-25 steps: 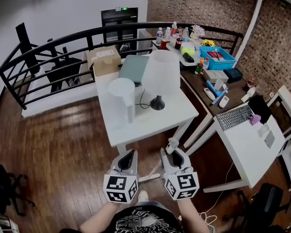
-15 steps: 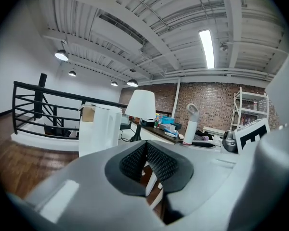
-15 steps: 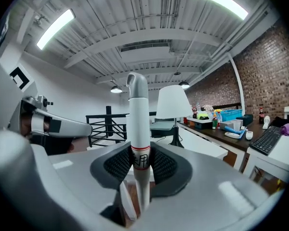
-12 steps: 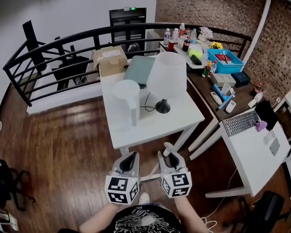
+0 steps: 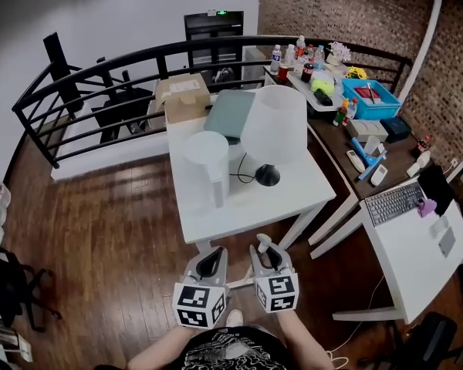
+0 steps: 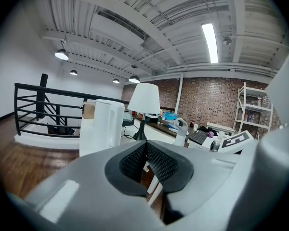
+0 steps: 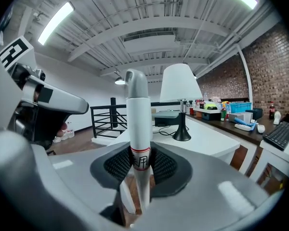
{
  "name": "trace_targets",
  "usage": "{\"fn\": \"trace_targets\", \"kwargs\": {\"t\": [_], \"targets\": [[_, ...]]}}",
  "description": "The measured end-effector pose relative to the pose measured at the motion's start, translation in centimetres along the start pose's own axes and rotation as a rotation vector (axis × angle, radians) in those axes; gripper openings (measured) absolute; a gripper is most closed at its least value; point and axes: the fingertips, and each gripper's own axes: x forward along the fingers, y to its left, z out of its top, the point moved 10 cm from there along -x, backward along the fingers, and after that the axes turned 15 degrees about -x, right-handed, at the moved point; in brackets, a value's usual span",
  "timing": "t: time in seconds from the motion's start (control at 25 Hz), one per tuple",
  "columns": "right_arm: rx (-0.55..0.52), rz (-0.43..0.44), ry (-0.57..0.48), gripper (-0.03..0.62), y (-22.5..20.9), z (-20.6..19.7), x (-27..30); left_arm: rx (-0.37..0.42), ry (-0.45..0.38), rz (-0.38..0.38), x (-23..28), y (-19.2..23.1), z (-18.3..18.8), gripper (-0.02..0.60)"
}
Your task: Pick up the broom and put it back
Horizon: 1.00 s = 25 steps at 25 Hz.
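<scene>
The broom shows as a white handle with a grey rounded cap [image 7: 137,124], standing upright between the pads of my right gripper [image 7: 139,165], which is shut on it just below a red-ringed label. In the head view the cap [image 5: 263,243] pokes up above the right gripper [image 5: 265,257], close to the front edge of the white table [image 5: 216,214]. My left gripper [image 5: 209,262] hangs beside it, a short gap to the left. Its black pads [image 6: 159,163] meet at the tip with nothing between them. The broom's head is hidden.
On the white table stand a lamp with a white shade [image 5: 276,123], a white cylinder appliance [image 5: 207,156] and a grey laptop [image 5: 230,112]. A black railing [image 5: 100,72] runs behind. At the right are a cluttered brown desk [image 5: 347,141] and a white desk with a keyboard [image 5: 397,201].
My right gripper has sunk with the broom handle and drifted a little left in the head view. My left gripper has dropped slightly. Both stay shut as before.
</scene>
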Motion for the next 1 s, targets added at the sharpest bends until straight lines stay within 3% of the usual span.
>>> {"fn": "trace_targets", "kwargs": {"t": [0.64,1.0], "targets": [[0.018,0.054,0.082,0.095,-1.0,-2.9,4.6,-0.012,0.044,0.025,2.9,0.9,-0.1,0.003],[0.006,0.068,0.073,0.095,-1.1,-2.8,6.7,-0.017,0.05,0.049,4.0,1.7,0.2,0.005]]}}
